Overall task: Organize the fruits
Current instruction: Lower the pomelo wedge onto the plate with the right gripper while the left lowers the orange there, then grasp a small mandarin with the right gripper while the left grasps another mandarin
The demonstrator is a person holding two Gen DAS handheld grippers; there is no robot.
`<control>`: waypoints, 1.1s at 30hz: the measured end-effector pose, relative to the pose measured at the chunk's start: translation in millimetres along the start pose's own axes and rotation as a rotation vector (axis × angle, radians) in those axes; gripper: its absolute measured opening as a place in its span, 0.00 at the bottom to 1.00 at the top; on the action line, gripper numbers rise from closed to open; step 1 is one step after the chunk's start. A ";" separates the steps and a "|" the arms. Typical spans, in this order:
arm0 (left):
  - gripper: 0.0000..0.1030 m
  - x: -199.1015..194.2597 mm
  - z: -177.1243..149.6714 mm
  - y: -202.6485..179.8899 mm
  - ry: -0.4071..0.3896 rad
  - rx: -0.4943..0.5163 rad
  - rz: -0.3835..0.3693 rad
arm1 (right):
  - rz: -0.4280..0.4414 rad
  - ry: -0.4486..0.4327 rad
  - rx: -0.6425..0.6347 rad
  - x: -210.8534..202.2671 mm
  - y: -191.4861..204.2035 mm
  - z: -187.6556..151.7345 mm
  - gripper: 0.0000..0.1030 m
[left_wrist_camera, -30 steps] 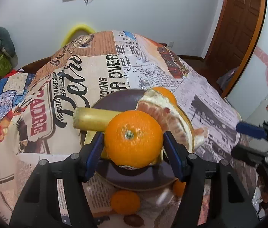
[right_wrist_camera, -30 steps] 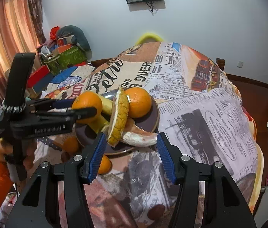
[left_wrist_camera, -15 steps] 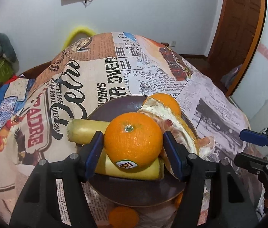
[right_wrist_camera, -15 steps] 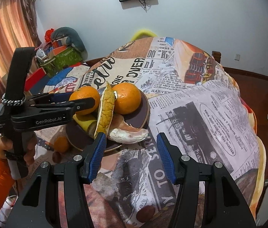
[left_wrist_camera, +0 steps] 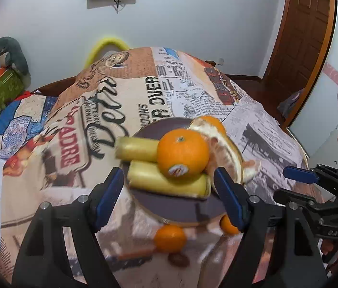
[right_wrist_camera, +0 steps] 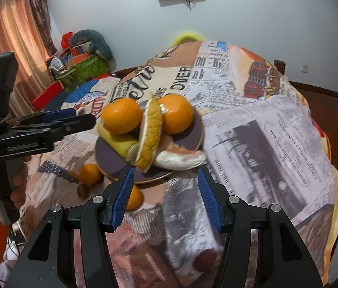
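Note:
A dark round plate point(left_wrist_camera: 176, 206) point(right_wrist_camera: 111, 156) holds bananas point(left_wrist_camera: 166, 182), a peeled pomelo piece point(left_wrist_camera: 226, 148) point(right_wrist_camera: 149, 132), a far orange point(right_wrist_camera: 175, 114) and a stickered orange point(left_wrist_camera: 183, 153) point(right_wrist_camera: 122, 116) resting on the bananas. My left gripper point(left_wrist_camera: 169, 192) is open and empty, just in front of that orange, its fingers apart from it. It also shows in the right wrist view point(right_wrist_camera: 73, 120). My right gripper point(right_wrist_camera: 165, 196) is open and empty, near the plate's front rim.
Two small oranges point(left_wrist_camera: 170, 237) point(left_wrist_camera: 227, 224) and a brown chestnut-like thing point(left_wrist_camera: 178, 259) lie on the newspaper-print cloth point(left_wrist_camera: 145, 96) beside the plate. Boxes and cushions point(right_wrist_camera: 82, 60) stand by the curtain at the left. A brown door point(left_wrist_camera: 300, 36) is at the right.
My left gripper has opened and let go of the stickered orange, which now rests on the bananas, and has drawn back. My right gripper has backed away slightly.

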State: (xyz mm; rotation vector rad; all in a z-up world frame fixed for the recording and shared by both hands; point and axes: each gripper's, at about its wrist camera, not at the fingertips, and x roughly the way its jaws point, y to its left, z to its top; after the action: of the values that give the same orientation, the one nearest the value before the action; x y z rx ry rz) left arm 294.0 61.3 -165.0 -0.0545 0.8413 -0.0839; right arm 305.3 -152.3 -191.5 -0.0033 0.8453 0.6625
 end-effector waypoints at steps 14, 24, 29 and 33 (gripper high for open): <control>0.75 -12.8 -60.5 14.4 0.069 -0.024 -0.004 | 0.026 0.097 -0.004 34.8 22.5 -22.9 0.50; 0.73 -1.2 -77.2 14.4 0.092 -0.031 -0.009 | 0.040 0.132 -0.011 50.7 30.9 -21.9 0.38; 0.65 7.3 -73.9 11.0 0.100 -0.023 -0.032 | 0.051 0.122 -0.030 50.9 35.5 -22.7 0.30; 0.59 16.9 -69.8 9.4 0.109 -0.020 -0.041 | 0.065 0.109 -0.020 46.7 33.3 -23.2 0.30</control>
State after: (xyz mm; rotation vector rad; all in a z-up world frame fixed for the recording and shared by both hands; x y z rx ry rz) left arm 253.6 68.0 -224.7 -0.0865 0.9506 -0.1174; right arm 293.4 -106.3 -231.2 -0.0308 0.9471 0.7367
